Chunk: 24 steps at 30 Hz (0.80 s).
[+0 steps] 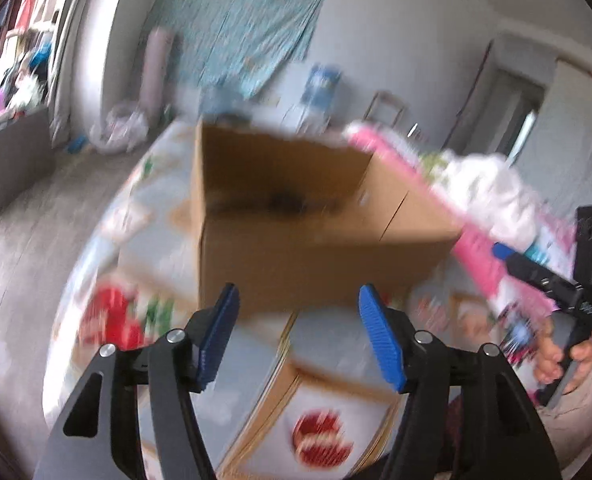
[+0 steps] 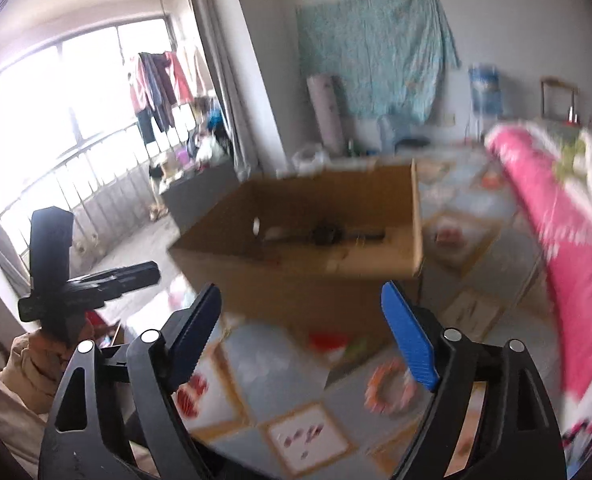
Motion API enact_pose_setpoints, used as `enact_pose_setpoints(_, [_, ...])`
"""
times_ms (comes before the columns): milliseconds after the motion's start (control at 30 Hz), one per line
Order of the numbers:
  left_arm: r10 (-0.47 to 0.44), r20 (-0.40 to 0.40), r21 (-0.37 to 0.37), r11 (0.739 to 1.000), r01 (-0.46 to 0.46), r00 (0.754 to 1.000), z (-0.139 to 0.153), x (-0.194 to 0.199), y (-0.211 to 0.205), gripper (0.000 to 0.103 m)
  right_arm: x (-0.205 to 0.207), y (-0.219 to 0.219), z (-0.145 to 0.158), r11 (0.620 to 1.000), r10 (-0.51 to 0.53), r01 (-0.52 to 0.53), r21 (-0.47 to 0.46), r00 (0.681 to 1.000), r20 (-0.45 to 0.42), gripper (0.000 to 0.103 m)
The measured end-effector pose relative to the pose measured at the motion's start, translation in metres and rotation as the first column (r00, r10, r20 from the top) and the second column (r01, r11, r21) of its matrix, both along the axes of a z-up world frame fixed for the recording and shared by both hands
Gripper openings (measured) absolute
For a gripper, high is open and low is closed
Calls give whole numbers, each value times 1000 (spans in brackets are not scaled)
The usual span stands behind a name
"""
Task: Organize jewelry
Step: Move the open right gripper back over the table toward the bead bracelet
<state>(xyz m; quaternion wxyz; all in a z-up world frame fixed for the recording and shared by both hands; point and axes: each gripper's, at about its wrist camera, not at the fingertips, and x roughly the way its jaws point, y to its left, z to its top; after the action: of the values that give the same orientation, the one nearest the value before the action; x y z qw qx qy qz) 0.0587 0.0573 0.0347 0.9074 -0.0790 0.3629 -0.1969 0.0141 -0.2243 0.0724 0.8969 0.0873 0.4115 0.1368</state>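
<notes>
Right wrist view: our right gripper [image 2: 301, 340] stands with jaws wide apart and empty over the patterned tablecloth [image 2: 256, 364], an orange-and-white ring-shaped piece [image 2: 390, 388] lying just beside its right pad. Beyond both grippers sits the open cardboard box [image 2: 308, 248], a dark elongated item [image 2: 332, 235] lying crosswise on its floor. Left gripper [image 1: 298, 338] likewise gapes empty, square to the box.
</notes>
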Motion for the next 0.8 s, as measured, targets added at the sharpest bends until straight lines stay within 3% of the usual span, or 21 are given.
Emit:
enact_pose_setpoints(100, [31,-91,100,995,-22,995,-33,6,-15,61,6,13,-34,998,-40,34,-45,991,-125,79])
enact_pose_setpoints(167, [32,-135,127,992,-14,990,-48,11,-22,61,13,26,-55,994,-54,35,-100,978,-199,79])
enact_pose_setpoints(267, [24,-175,133,991,0,984,-63,15,-31,61,13,45,-67,993,-21,-7,-119,972,-233,79])
enact_pose_setpoints(467, [19,-155,176,984,9,988,-67,12,-40,74,17,63,-78,980,-6,-46,-192,965,-262,79])
enact_pose_setpoints(700, [34,-164,281,960,14,986,-76,8,-60,94,22,53,-90,978,-81,11,-209,942,-327,83])
enact_pose_setpoints(800, [51,-167,304,953,2,985,-78,5,-62,97,14,43,-91,979,-97,30,-201,939,-329,84])
